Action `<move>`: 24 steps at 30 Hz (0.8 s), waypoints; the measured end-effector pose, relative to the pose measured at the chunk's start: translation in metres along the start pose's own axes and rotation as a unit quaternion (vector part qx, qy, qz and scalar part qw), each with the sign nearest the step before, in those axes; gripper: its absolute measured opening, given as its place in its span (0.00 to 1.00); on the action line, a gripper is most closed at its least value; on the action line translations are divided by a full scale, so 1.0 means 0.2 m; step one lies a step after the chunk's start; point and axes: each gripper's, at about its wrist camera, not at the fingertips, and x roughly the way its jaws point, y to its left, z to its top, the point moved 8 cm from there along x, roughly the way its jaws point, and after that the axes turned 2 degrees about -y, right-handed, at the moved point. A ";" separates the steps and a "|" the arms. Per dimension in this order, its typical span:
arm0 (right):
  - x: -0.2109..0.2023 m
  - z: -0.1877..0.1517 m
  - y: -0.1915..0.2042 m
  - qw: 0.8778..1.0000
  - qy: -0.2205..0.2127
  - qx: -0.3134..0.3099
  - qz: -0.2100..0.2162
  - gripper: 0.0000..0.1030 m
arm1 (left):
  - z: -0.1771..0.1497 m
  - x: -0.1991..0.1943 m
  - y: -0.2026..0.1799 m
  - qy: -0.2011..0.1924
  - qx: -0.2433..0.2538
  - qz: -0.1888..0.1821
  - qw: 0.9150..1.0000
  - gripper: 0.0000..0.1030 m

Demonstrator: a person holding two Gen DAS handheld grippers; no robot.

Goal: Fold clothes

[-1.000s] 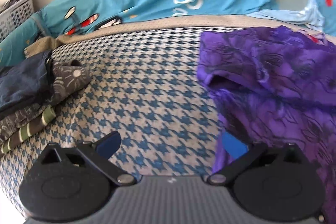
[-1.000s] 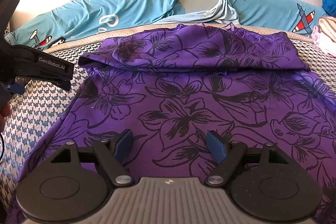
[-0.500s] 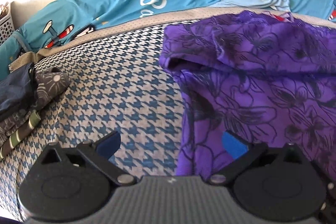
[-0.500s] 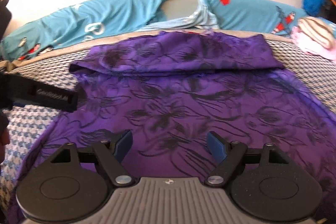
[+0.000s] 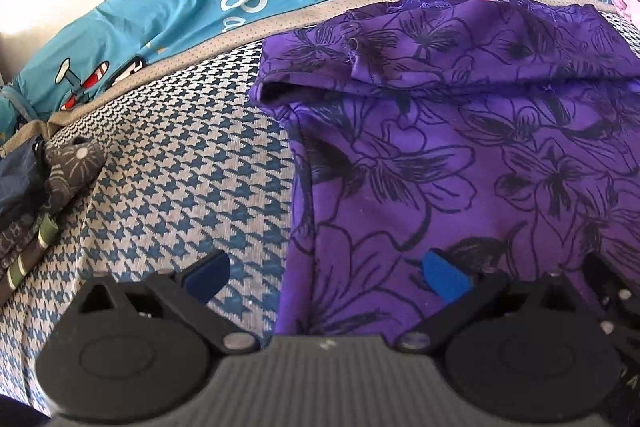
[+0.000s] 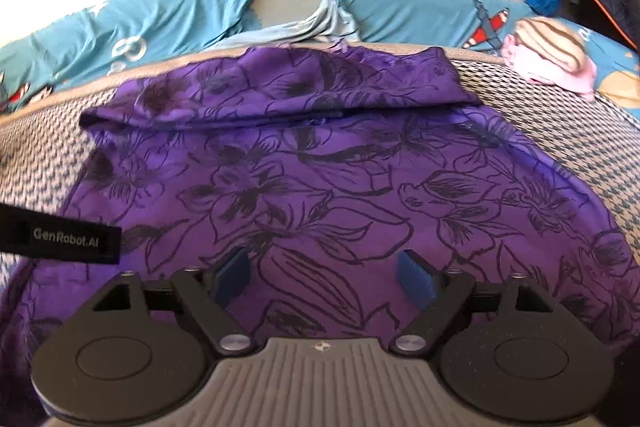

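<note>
Right gripper [image 6: 322,277], jaws apart, hovers over the purple floral garment [image 6: 320,163] on the houndstooth cover [image 6: 560,107]

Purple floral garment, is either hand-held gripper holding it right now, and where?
Nothing is held. Both the left hand-held gripper and right hand-held gripper are open above the purple floral garment.

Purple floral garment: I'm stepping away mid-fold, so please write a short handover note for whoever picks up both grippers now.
Left gripper: open, empty, over the garment's left edge.
Right gripper: open, empty, over its near middle.
Purple floral garment: spread flat on the houndstooth bed cover; far end already folded toward you into a band.
Folded clothes stack sits at far left.
Left: grip the near edge or sides, finish folding, and probably add it to the stack.
</note>
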 end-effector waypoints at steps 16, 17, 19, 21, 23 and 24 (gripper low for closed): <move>0.00 -0.03 0.00 1.000 -0.011 -0.005 0.005 0.89 | -0.06 0.03 0.04 0.015 -0.052 -0.028 0.998 1.00; 0.00 -0.03 0.00 1.000 -0.011 -0.004 0.005 0.89 | -0.06 0.03 0.04 0.017 -0.056 -0.030 0.998 1.00; 0.00 -0.03 -0.01 1.000 -0.011 -0.003 0.006 0.90 | -0.07 0.03 0.05 0.020 -0.065 -0.034 0.997 1.00; 0.00 -0.03 -0.01 1.000 -0.010 -0.003 0.007 0.90 | -0.07 0.03 0.05 0.019 -0.067 -0.035 0.997 1.00; 0.00 -0.03 -0.01 1.000 -0.009 -0.002 0.007 0.91 | -0.08 0.03 0.05 0.018 -0.066 -0.035 0.997 1.00; 0.00 -0.03 -0.01 1.000 -0.009 -0.002 0.007 0.91 | -0.08 0.02 0.05 0.018 -0.066 -0.035 0.997 1.00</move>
